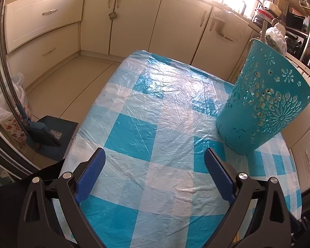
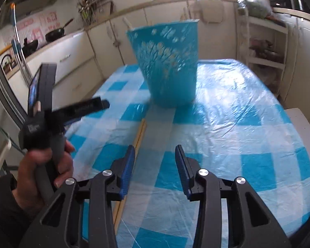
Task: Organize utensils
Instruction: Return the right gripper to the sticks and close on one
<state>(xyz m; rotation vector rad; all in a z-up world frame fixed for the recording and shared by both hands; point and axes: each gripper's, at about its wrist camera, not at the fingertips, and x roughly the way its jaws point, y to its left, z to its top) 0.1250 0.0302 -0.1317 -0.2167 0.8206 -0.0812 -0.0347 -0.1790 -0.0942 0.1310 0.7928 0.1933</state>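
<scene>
Two tools released: left tool [image 1: 153, 155], right tool [image 2: 155, 150] beside chopsticks [image 2: 139, 133]; teal basket [image 2: 167, 66] ahead.

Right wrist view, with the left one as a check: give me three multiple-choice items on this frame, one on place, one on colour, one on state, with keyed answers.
1. Where do the chopsticks lie?
A. inside the basket
B. flat on the tablecloth, ahead of the right claw's left finger
C. on the floor

2. What colour is the cut-out basket?
A. red
B. white
C. teal

3. How is the left claw?
A. open and empty
B. shut on a spoon
C. shut on the basket

Answers: 1 B, they rest on the checked tablecloth just beyond the right claw; 2 C, both views show teal; 3 A, only cloth shows between its spread fingers.
</scene>
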